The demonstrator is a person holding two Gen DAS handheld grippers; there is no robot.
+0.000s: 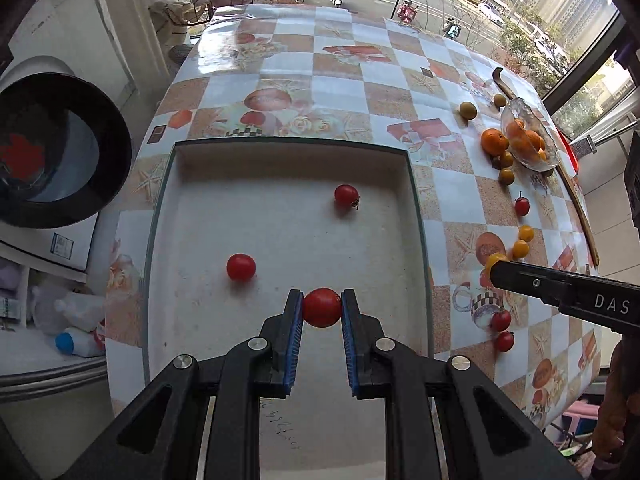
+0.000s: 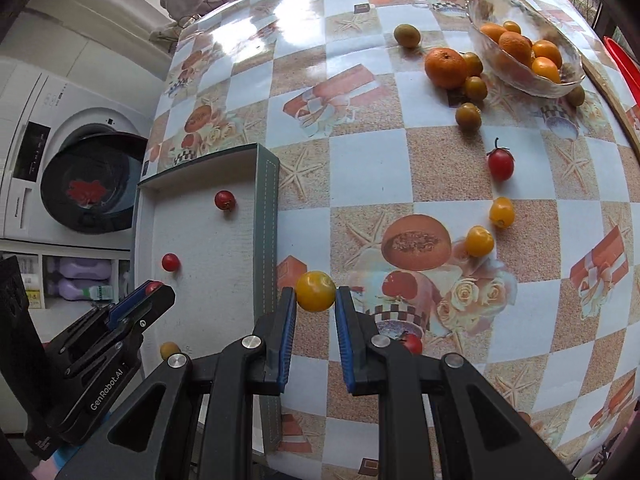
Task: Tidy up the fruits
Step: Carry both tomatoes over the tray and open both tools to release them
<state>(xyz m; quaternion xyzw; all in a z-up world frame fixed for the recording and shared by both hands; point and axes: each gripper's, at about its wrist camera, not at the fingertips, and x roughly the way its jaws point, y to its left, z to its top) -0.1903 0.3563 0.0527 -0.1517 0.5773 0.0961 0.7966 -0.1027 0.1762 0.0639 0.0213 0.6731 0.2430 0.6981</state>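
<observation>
Red tomatoes [image 1: 241,267] lie in the tray [image 1: 416,216].

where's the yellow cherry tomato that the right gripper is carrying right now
In the right wrist view the yellow cherry tomato sits pinched in the right gripper, over the tablecloth just right of the tray's green wall.
</observation>
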